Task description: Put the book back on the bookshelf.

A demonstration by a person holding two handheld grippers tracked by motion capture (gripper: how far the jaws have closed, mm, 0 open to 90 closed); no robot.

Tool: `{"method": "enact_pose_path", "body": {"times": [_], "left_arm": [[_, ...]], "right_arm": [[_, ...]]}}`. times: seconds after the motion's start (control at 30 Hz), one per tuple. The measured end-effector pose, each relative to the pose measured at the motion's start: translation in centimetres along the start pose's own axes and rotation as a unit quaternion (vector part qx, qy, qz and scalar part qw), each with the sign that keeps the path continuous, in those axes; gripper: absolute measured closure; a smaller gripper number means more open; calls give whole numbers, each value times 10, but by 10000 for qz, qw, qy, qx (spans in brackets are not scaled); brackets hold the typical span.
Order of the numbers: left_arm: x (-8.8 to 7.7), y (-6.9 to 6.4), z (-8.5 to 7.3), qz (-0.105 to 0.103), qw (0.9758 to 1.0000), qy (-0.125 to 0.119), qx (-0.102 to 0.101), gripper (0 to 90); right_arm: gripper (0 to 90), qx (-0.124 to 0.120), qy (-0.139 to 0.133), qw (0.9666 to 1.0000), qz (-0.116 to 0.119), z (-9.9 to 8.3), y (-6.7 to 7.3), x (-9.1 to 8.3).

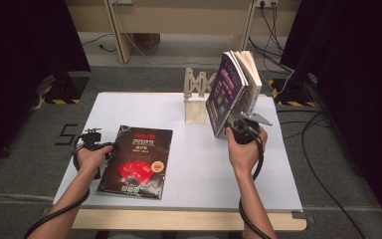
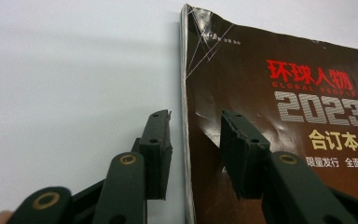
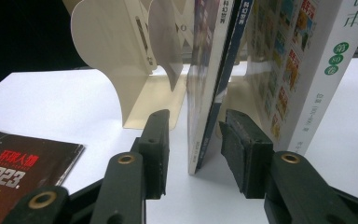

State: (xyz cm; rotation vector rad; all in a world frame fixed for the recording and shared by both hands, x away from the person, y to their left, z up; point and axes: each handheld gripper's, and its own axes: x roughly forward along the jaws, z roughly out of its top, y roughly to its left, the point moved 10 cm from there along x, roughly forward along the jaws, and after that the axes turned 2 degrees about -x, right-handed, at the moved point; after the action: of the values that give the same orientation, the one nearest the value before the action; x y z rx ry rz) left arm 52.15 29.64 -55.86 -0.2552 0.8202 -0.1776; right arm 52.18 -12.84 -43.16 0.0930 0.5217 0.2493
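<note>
My left hand-held gripper (image 2: 193,140) stands open astride the spine edge of the dark glossy magazine (image 1: 137,161), which lies flat near the front left corner of the surface (image 1: 189,184); neither pad presses it. My right hand-held gripper (image 3: 193,144) is open too, jaws either side of the leaning purple magazine (image 1: 225,92) by the back right edge. I judge that thin, floppy cover could slump off the thick book (image 1: 251,74) beside it, or the slick paper slip. The cream bookend (image 1: 196,107) looks stiff, smooth, curved.
</note>
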Motion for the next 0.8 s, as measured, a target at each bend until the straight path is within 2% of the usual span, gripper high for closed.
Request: {"method": "enact_pose_path", "body": {"times": [0.17,0.3,0.43,0.5,0.8], "left_arm": [[1,-1,0,4,10000,35,88,639],[3,-3,1,-78,9999,78,76,659],[3,-5,1,-18,9998,75,182,685],[3,-4,1,-37,9999,64,153,700],[3,-5,1,-86,9996,132,244,743]], "right_arm": [[614,11,56,10000,23,-4,-1,1],[613,11,79,10000,29,-5,-2,0],[613,4,87,10000,28,-7,-2,1],[613,19,108,9999,38,-8,-3,3],[613,23,229,9997,111,-16,2,8]]}}
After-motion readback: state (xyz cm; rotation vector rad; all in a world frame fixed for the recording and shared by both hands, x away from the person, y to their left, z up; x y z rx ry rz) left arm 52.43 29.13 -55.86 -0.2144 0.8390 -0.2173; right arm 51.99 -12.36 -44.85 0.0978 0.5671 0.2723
